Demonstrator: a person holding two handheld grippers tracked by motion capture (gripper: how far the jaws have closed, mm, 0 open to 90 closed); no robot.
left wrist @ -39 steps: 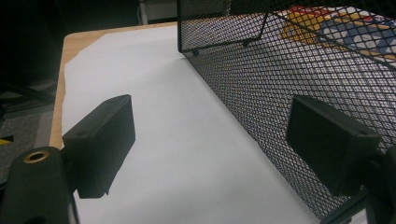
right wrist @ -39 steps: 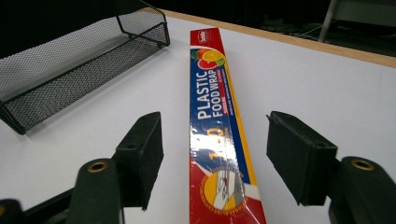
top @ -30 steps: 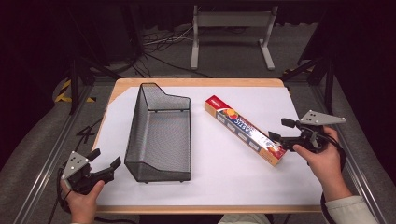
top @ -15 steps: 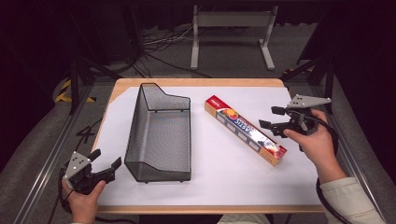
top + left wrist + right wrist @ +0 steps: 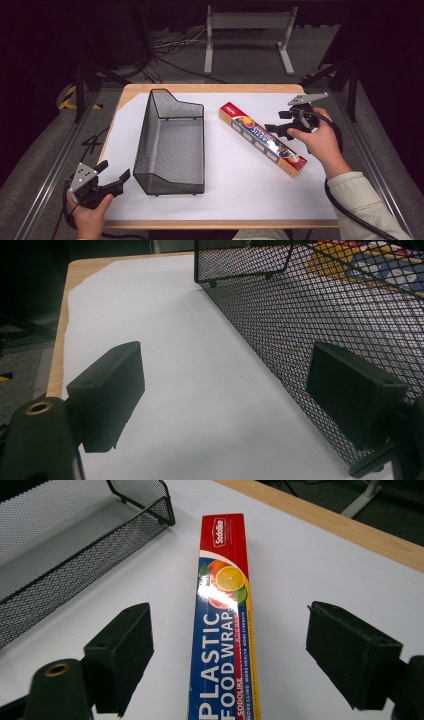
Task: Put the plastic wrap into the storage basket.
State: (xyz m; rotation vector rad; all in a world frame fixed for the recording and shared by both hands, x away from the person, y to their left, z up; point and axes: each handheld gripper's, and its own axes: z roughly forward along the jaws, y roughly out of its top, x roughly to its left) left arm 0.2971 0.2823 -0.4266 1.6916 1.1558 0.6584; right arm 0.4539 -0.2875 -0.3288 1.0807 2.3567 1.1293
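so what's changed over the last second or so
The right gripper has moved up along the plastic wrap box toward its middle, and its jaws have just been opening, straddling the box without touching it. The left gripper, wire basket and box stayed put.

I had a wooden table in front of me, its top almost wholly covered by a white sheet; bare wood showed only as a strip along the far edge and at the far left corner, where the sheet was cut at a slant. Two things lay directly on the sheet. A black wire-mesh basket stood on the left half, its long side running away from me. To its right, well apart from it, a long box of plastic food wrap lay flat and at an angle, its red end toward the far side.
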